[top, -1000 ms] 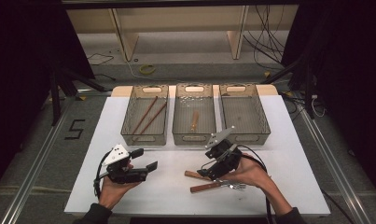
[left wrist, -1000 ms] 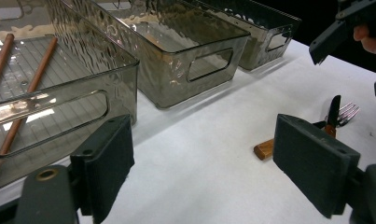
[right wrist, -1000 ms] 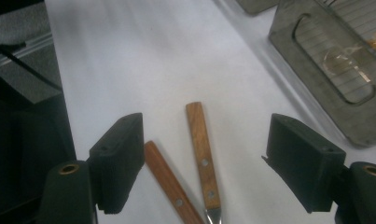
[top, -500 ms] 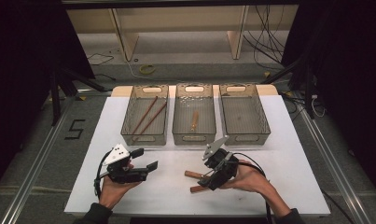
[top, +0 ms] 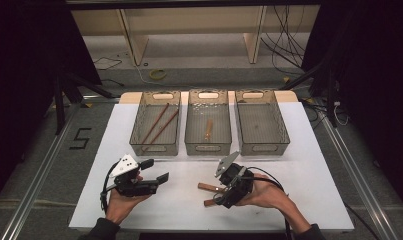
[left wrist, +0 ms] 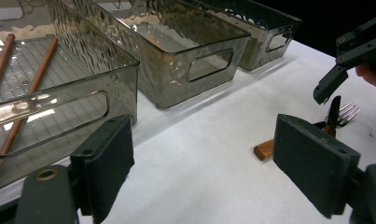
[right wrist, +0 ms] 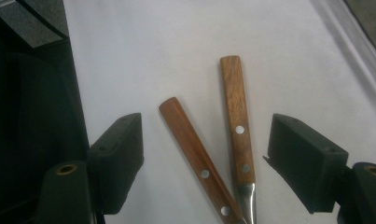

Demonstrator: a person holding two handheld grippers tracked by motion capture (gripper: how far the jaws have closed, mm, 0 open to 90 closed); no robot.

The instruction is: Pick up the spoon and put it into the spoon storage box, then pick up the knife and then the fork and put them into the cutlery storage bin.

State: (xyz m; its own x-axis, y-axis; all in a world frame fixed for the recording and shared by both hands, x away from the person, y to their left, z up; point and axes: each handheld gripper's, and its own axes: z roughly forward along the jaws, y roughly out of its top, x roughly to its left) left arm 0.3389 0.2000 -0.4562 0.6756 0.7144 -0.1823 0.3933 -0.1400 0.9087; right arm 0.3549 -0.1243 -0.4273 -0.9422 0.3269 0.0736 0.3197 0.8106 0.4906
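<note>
On the white tabletop, the left tongs are held low at the near left by the person's left hand, with their black jaws spread wide and nothing between them. Beyond them, three smoky translucent plastic bins are lined up side by side: in the left bin two slim reddish-brown sticks are laid aslant, in the middle bin a short wooden-handled piece is seen, and the right bin stands next to it. Nearer, at the centre right, two wooden-handled, riveted utensils are laid on the tabletop, crossing toward their metal ends: the darker red-brown handle to the left and the lighter brown handle just beside it. The right tongs are held over them by the right hand, jaws spread, with both handles between the pads and neither touched. In the left gripper view, fork tines are seen near those tongs.
</note>
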